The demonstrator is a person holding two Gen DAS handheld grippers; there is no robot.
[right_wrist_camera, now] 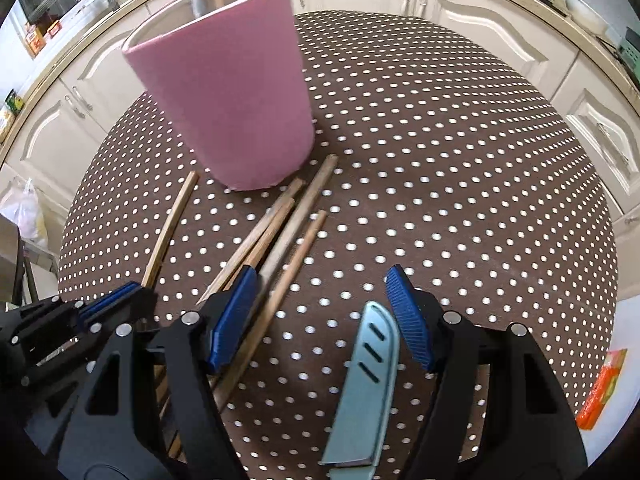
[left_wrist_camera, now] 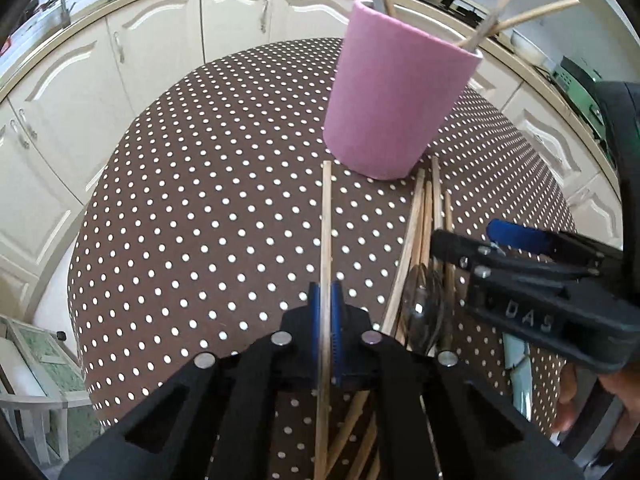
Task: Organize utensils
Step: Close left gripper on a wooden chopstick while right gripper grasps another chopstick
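A pink cup (left_wrist_camera: pixel 396 92) stands on the dotted table with several chopsticks and a grey handle in it; it also shows in the right wrist view (right_wrist_camera: pixel 228 108). My left gripper (left_wrist_camera: pixel 327 308) is shut on a single wooden chopstick (left_wrist_camera: pixel 326 232) that points toward the cup. My right gripper (right_wrist_camera: pixel 324 316) is open, low over the table. A pale blue knife (right_wrist_camera: pixel 366 380) lies between its jaws, not gripped. Loose chopsticks (right_wrist_camera: pixel 280 236) lie by its left finger. A metal spoon (left_wrist_camera: pixel 424 304) lies among the chopsticks in the left wrist view.
The round table (left_wrist_camera: pixel 200 200) has a brown cloth with white dots. Cream kitchen cabinets (left_wrist_camera: pixel 160 40) ring it behind. An orange packet (right_wrist_camera: pixel 600 392) lies at the table's right edge. A small white side table (left_wrist_camera: pixel 36 368) stands to the lower left.
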